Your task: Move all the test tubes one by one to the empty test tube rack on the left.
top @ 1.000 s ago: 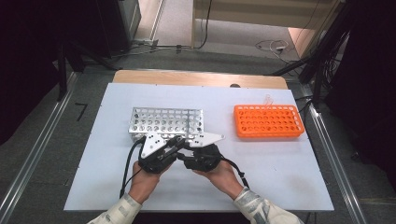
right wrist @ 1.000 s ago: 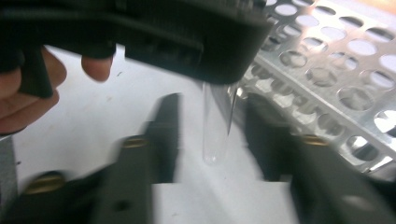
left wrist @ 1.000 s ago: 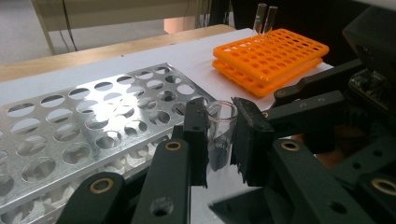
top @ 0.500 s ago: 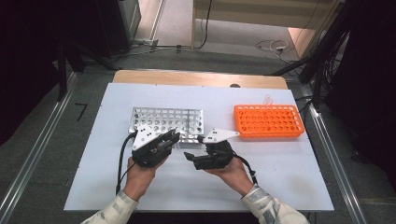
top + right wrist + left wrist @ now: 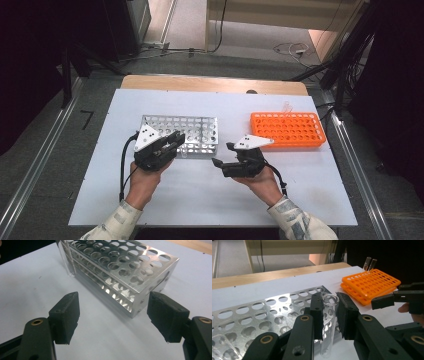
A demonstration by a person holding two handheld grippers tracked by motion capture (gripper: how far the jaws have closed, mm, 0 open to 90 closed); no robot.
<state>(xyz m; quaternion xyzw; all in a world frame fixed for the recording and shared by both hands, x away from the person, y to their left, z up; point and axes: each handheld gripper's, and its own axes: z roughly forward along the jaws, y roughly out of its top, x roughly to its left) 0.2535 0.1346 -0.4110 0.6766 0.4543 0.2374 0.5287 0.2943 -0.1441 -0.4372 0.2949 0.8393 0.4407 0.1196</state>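
A: What has the left gripper [image 5: 329, 315] got?

B: Its jaws are closed on a clear glass test tube [image 5: 327, 325], upright, gripped just below the rim, beside the near edge of the metal rack [image 5: 179, 134]. Its foot looks just clear of the white table [image 5: 200, 200], though the angle makes that uncertain.

A: How will it handle?

B: Light, stiff, slick and breakable, I'd judge. The upper wall is a fair hold, with gentle pressure.

A: And the right gripper [image 5: 113, 315]?

B: Jaws wide apart, empty, facing the rack's corner.

A: Counts?

B: Two racks, one metal, one orange [image 5: 285, 130]. Two more tubes [image 5: 369, 264] stand at the orange rack's far corner.
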